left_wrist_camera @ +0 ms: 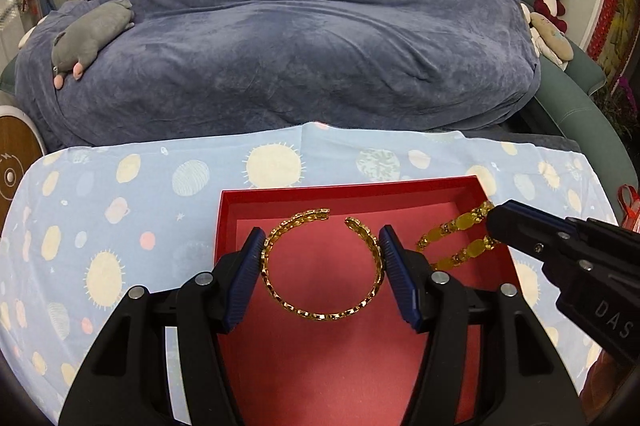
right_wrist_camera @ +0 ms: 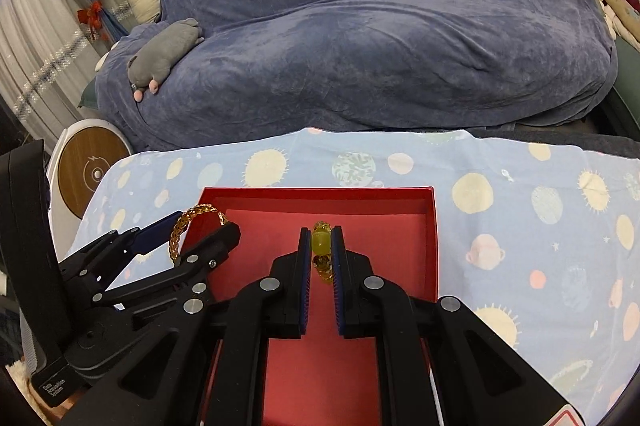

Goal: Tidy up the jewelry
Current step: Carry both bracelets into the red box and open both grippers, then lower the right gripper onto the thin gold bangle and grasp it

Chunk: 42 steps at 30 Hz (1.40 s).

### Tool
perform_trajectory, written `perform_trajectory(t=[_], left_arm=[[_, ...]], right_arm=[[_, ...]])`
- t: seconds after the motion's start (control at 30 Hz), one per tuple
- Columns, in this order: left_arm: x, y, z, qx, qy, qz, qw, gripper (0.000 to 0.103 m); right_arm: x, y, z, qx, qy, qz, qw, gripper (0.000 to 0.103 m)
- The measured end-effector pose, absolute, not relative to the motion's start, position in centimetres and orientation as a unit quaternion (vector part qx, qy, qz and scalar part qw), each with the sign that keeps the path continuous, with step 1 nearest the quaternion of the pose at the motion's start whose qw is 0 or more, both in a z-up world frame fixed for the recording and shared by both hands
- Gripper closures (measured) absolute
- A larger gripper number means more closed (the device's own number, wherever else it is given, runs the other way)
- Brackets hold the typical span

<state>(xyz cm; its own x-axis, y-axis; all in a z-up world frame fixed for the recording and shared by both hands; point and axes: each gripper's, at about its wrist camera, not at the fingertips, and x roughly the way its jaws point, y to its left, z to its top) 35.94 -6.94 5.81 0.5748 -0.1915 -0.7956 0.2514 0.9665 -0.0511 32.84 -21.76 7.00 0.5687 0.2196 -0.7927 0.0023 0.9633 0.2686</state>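
Over the red box (left_wrist_camera: 472, 186), left tool (left_wrist_camera: 322, 240) pinches the open bangle (left_wrist_camera: 320, 314); right tool (right_wrist_camera: 321, 236) clamps a half-hidden beaded bracelet (right_wrist_camera: 321, 242).

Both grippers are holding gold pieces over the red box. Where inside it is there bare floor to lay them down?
The red box has bare floor along its far wall and in the near half under the left gripper, which holds the open bangle. Its right side is crowded by the right gripper and its bead chain.

Box (left_wrist_camera: 472, 186): red walls, duller pinkish-red floor.
Open bangle (left_wrist_camera: 320, 314): gold, chain-link pattern.
Bracelet (left_wrist_camera: 460, 226): gold, oval yellow links.
Cloth (left_wrist_camera: 160, 186): pale blue, printed with cream suns and pastel planets.
Fingers (left_wrist_camera: 248, 274): black frames, ribbed dark-blue pads.
Blanket (left_wrist_camera: 300, 46): dusky blue.
Plush toy (left_wrist_camera: 92, 34): grey, pink paws.
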Motion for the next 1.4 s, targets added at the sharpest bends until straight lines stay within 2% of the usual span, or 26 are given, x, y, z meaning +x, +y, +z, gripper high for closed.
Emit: perform_trajectory(t=[0.17, 0.23, 0.27, 0.33, 0.4, 0.6, 0.73, 1.0, 1.4], left_arm=[[38.1, -7.5, 3.2, 0.042, 0.469, -0.123, 0.874, 0.047], [38.1, -7.7, 2.7, 0.046, 0.468, -0.120, 0.874, 0.045], [38.0, -7.7, 2.6, 0.046, 0.466, -0.120, 0.875, 0.042], [37.8, -7.5, 2.6, 0.047, 0.462, -0.115, 0.878, 0.028], [37.4, -7.3, 3.1, 0.041, 0.450, -0.113, 0.885, 0.024], [34.1, -6.1, 5.4, 0.025, 0.431, -0.119, 0.894, 0.022], [30.2, -5.2, 6.7, 0.030, 0.425, -0.121, 0.896, 0.019], [20.8, -2.9, 7.2, 0.045, 0.430, -0.123, 0.893, 0.019], [7.0, 0.9, 3.7, 0.023, 0.468, -0.099, 0.878, 0.019]], right_arm=[[34.7, -22.4, 3.9, 0.093, 0.488, 0.039, 0.867, 0.093], [34.6, -23.0, 3.4, 0.085, 0.486, 0.025, 0.870, 0.089], [34.5, -23.3, 3.4, 0.079, 0.484, 0.017, 0.871, 0.084], [33.9, -23.8, 3.6, 0.068, 0.474, 0.002, 0.878, 0.071], [33.2, -24.3, 4.2, 0.066, 0.460, -0.006, 0.885, 0.060], [29.0, -24.6, 7.2, 0.045, 0.427, -0.011, 0.903, 0.051], [24.9, -24.6, 8.6, 0.054, 0.423, -0.009, 0.904, 0.050], [16.0, -23.5, 9.1, 0.074, 0.438, -0.005, 0.896, 0.049], [2.4, -20.2, 4.6, 0.089, 0.486, -0.007, 0.869, 0.049]])
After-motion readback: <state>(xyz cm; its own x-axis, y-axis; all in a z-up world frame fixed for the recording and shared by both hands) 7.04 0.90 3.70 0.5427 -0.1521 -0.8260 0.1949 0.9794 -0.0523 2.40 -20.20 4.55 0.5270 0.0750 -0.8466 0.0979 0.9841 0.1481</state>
